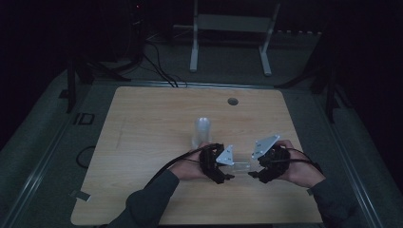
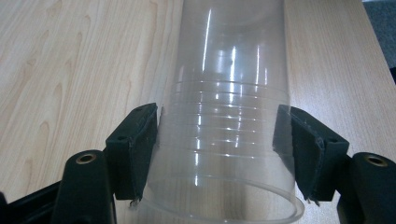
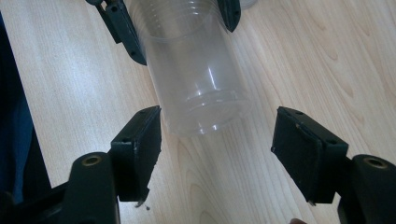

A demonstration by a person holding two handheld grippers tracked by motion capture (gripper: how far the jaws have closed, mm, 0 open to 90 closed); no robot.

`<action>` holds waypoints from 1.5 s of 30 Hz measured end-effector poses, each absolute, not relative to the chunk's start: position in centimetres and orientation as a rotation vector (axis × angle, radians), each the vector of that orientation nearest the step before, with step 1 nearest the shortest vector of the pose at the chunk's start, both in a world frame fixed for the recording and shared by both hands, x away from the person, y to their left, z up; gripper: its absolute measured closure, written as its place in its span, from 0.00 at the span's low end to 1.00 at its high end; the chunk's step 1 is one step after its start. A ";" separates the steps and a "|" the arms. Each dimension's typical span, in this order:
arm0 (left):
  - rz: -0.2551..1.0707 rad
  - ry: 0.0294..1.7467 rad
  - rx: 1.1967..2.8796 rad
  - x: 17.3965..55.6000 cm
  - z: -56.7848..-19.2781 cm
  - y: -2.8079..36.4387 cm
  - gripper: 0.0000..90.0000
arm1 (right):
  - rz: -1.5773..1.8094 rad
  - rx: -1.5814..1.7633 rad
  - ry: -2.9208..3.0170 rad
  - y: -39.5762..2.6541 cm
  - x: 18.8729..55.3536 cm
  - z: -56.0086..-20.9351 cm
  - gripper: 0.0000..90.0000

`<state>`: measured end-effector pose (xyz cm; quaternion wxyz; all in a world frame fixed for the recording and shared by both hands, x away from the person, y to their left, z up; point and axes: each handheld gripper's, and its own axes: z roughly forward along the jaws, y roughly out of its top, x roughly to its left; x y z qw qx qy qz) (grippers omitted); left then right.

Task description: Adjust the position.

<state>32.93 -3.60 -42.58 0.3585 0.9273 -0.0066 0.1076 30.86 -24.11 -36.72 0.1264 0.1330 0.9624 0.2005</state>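
Observation:
A clear plastic cup (image 2: 229,93) lies sideways just above the wooden table (image 1: 142,142), and my left gripper (image 2: 217,114) is shut on it, both pads pressed against its ribbed wall near the rim. In the high view this cup (image 1: 241,167) spans the gap between my left gripper (image 1: 229,175) and my right gripper (image 1: 255,175) near the table's front edge. My right gripper (image 3: 217,123) is open. The cup's closed end (image 3: 205,112) reaches just between its tips, with a gap on each side. A second clear cup (image 1: 202,130) stands upright behind the hands.
A round cable hole (image 1: 232,101) sits near the table's far edge. Behind the table stands a white metal frame (image 1: 230,23), with dark cables (image 1: 157,66) on the floor to its left. The room around is dark.

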 end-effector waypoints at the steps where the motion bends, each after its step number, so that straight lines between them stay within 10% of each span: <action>1: 0.278 -0.017 2.392 32.9 -42.6 -3.6 0.35 | 0.581 0.385 2.805 -24.0 30.9 -36.8 0.36; 45: 0.316 -0.081 2.369 31.6 -42.2 -4.3 0.32 | 0.523 0.337 2.899 -22.6 30.8 -39.3 0.46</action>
